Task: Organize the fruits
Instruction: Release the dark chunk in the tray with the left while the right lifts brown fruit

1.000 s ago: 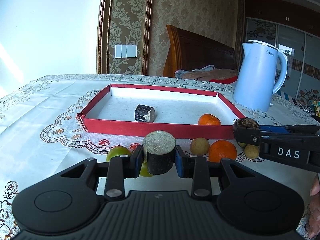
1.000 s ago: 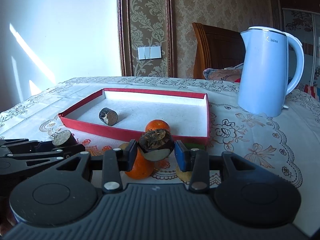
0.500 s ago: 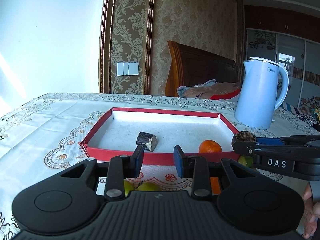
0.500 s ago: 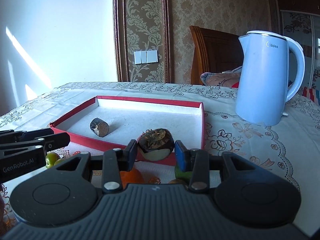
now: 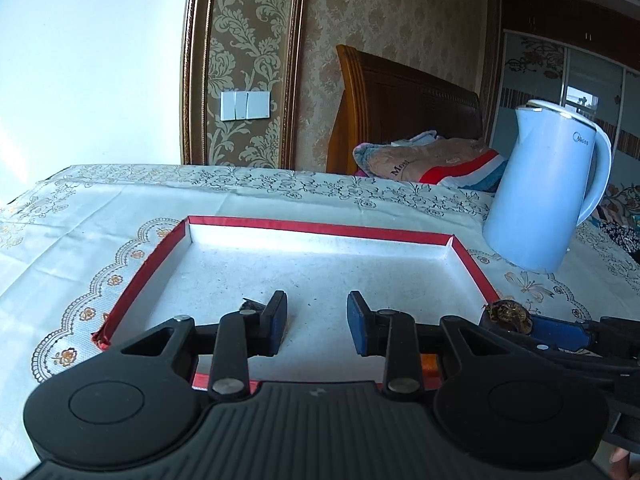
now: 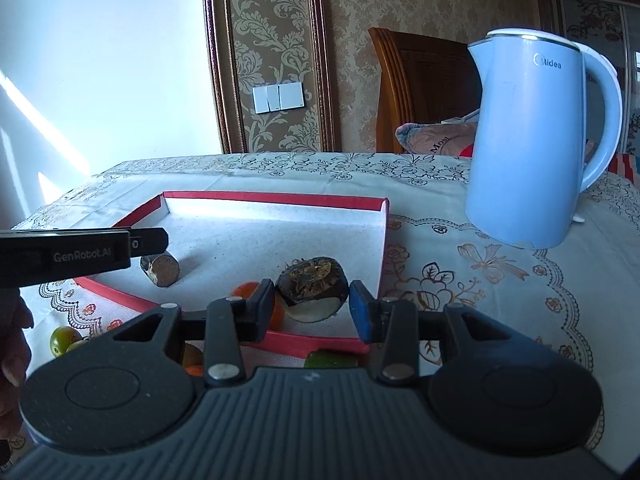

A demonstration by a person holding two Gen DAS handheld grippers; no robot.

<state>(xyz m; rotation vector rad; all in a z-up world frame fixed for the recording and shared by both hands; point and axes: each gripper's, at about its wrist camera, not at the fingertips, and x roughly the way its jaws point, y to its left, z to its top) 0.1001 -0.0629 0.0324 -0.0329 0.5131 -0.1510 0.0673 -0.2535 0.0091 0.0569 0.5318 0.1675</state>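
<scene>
Left gripper (image 5: 317, 322): fingers spread, nothing between them, hovering over the near half of the red tray (image 5: 466, 254). Dark cylindrical piece (image 6: 160, 269) lies on the tray floor at 9 o'clock in the right wrist view, right under the left gripper's tip.

Right gripper (image 6: 312, 304): fingers look clamped on a dark fruit with a pale cut underside (image 6: 313, 289), held above the tray's near-right corner, not touching the floor as far as can be judged.

An orange (image 6: 248, 294) peeks behind the right gripper's left finger. Green fruits (image 6: 63, 340) sit on the counter (image 6: 500, 300) at 8 o'clock, outside the tray; kettle (image 6: 536, 144) at 2 o'clock, well apart.

Step in hand: likely placing the right-hand fruit. Next move calls for lowering it to the tray floor, releasing, then fetching the counter fruits.
</scene>
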